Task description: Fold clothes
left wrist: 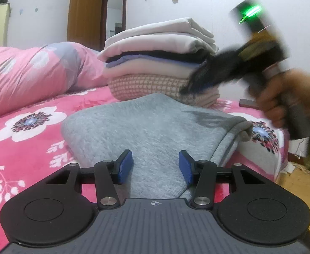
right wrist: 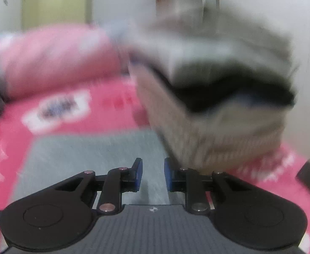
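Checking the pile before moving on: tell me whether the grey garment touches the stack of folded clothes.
Cannot tell. In the left wrist view the grey garment overlaps the stack's base, hiding any contact.

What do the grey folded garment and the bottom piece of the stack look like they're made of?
Grey garment: probably cotton fleece or sweatshirt jersey, matte, heathered, with a stitched hem. Bottom piece of the stack: looks like a chunky waffle or grid knit, beige, soft finish.
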`<state>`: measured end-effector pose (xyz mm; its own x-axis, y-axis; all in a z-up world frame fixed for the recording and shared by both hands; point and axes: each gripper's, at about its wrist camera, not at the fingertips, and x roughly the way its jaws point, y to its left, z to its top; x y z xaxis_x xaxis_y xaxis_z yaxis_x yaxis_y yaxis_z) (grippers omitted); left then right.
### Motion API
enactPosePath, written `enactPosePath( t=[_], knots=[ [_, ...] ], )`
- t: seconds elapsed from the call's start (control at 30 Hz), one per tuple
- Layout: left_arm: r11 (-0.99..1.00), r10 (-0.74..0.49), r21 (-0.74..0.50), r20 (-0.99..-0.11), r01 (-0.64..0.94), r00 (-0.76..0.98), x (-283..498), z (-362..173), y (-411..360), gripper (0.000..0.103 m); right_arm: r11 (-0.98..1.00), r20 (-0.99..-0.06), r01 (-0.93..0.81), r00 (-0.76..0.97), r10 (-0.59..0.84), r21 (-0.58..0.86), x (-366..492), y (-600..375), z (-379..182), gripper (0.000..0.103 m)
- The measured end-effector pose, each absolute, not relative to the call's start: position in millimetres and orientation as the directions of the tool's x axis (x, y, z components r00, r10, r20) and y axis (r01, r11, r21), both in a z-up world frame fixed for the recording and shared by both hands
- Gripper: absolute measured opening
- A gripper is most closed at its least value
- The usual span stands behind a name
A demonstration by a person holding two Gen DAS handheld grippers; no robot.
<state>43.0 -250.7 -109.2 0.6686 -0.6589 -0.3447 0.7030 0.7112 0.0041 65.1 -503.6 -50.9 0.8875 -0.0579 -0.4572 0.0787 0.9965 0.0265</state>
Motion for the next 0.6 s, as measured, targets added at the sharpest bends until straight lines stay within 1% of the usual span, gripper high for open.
enactPosePath(
  t=[0.07,0.1,0.13,0.17,0.2,0.23,0.27,0.3,0.33,0.4,0.47,0.53,0.6],
  knots=[
    [0.713,-0.656,0.008,-0.344,0.701,0.671,42.1,-109.2,-250.9,0.05,0.997,-0.387,0.046,0.922,-0.02,0.058,31.5,-500.7,-42.3,0.024],
    [0.713,-0.655,0.011,-0.345,0.701,0.672,42.6,-109.2,-251.4,0.05,0.997,-0.377,0.033,0.926,-0.003,0.073,19.6,-499.9,-43.7,0.025],
    [0.713,-0.655,0.01,-0.348,0.701,0.671,43.5,-108.6,-251.2,0.05,0.996,-0.381,0.023,0.924,0.013,0.09,10.6,-499.9,-48.3,0.026],
    [0.712,-0.655,0.008,-0.351,0.702,0.669,44.5,-107.9,-250.9,0.05,0.994,-0.404,0.03,0.915,0.014,0.102,5.5,-501.6,-54.7,0.029],
    [0.71,-0.656,0.003,-0.359,0.704,0.663,45.8,-105.6,-249.9,0.05,0.992,-0.44,0.054,0.898,0.002,0.114,4.6,-504.9,-62.6,0.029],
    [0.71,-0.657,-0.011,-0.371,0.704,0.656,47.8,-100.7,-247.1,0.052,0.987,-0.464,0.074,0.886,0.001,0.145,3.4,-512.6,-66.2,0.029],
    [0.714,-0.656,-0.034,-0.38,0.699,0.652,50.1,-94.8,-242.6,0.057,0.979,-0.478,0.091,0.878,0.009,0.185,1.3,-523.0,-66.5,0.03],
    [0.72,-0.658,-0.069,-0.383,0.691,0.648,52.7,-87.5,-235.3,0.06,0.968,-0.476,0.099,0.879,0.024,0.232,-0.2,-533.0,-66.7,0.038],
    [0.724,-0.663,-0.106,-0.382,0.682,0.644,54.9,-81.2,-227.7,0.065,0.953,-0.454,0.1,0.89,0.043,0.287,-1.7,-544.3,-64.9,0.044],
    [0.72,-0.681,-0.199,-0.385,0.665,0.622,65.3,-69.7,-211.9,0.071,0.915,-0.403,0.09,0.911,0.083,0.393,0.5,-571.4,-59.1,0.067],
    [0.707,-0.701,-0.288,-0.406,0.646,0.586,80.5,-62.9,-200.7,0.079,0.866,-0.399,0.071,0.904,0.155,0.496,14.7,-598.5,-60.7,0.077],
    [0.697,-0.714,-0.382,-0.446,0.606,0.54,100.3,-63.3,-193.6,0.079,0.817,-0.419,0.054,0.877,0.237,0.574,35.0,-620.8,-68.5,0.079],
    [0.678,-0.735,-0.487,-0.47,0.551,0.489,119.6,-70.3,-186.6,0.079,0.78,-0.467,0.06,0.829,0.309,0.623,58.7,-634.8,-81.9,0.081]
  ],
)
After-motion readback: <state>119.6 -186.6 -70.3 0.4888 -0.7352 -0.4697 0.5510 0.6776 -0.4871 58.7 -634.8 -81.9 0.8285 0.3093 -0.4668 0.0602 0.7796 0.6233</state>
